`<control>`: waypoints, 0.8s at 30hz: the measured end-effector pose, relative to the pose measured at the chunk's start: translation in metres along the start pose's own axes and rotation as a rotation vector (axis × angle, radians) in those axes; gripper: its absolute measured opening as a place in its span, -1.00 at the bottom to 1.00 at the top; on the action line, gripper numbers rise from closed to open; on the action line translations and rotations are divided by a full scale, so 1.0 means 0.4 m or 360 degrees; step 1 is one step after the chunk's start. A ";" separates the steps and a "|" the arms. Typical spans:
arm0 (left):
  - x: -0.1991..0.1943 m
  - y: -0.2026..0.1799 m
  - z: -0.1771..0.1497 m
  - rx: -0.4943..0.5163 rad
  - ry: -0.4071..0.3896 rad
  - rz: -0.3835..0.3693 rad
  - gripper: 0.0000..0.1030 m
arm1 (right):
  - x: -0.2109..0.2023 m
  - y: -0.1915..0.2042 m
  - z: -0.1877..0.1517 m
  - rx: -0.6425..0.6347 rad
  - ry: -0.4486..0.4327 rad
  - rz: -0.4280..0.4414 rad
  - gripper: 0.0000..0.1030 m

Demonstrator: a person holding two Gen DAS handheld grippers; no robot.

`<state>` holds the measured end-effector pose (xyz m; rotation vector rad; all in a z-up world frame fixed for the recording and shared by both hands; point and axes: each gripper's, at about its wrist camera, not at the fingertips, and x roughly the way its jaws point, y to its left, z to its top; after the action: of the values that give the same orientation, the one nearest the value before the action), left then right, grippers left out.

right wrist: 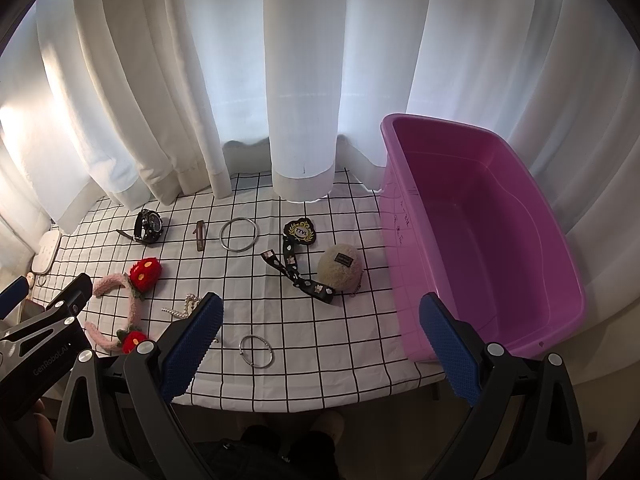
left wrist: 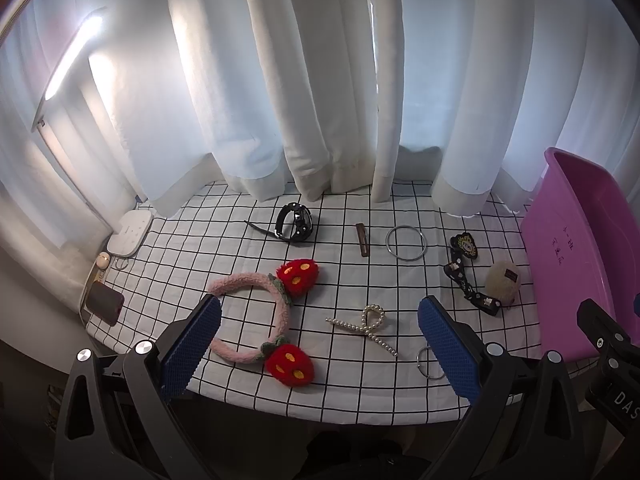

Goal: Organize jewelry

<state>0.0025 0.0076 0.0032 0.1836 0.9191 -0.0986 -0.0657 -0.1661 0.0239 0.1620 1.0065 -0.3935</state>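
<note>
1. Two grippers, the left gripper and the right gripper, hang over the near table edge, jaws spread wide, holding nothing.
2. On the grid tablecloth lie a strawberry headband, pearl hair claw, black watch, brown hair clip, silver bangle, small ring, black ribbon lanyard and cream pom-pom.
3. The purple bin stands at the right, just beside the pom-pom.

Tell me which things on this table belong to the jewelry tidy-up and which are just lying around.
For the job: pink headband, pearl clip, watch, brown clip, large ring, small ring, black strap, fluffy ball, purple tub.

Lying about: phone, white pad.
</note>
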 end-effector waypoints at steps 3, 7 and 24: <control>0.001 0.002 0.001 0.0001 -0.0002 -0.0002 0.88 | 0.000 -0.001 -0.001 0.0000 -0.0002 0.0000 0.82; 0.005 0.007 0.006 0.0005 0.0001 -0.0008 0.88 | -0.002 0.001 0.002 -0.0001 0.0001 0.0001 0.83; -0.006 0.006 0.009 -0.0003 -0.0005 -0.0001 0.88 | -0.006 0.004 0.000 0.0003 -0.0006 0.0006 0.83</control>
<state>0.0044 0.0090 0.0075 0.1811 0.9161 -0.0986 -0.0661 -0.1642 0.0260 0.1644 1.0023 -0.3913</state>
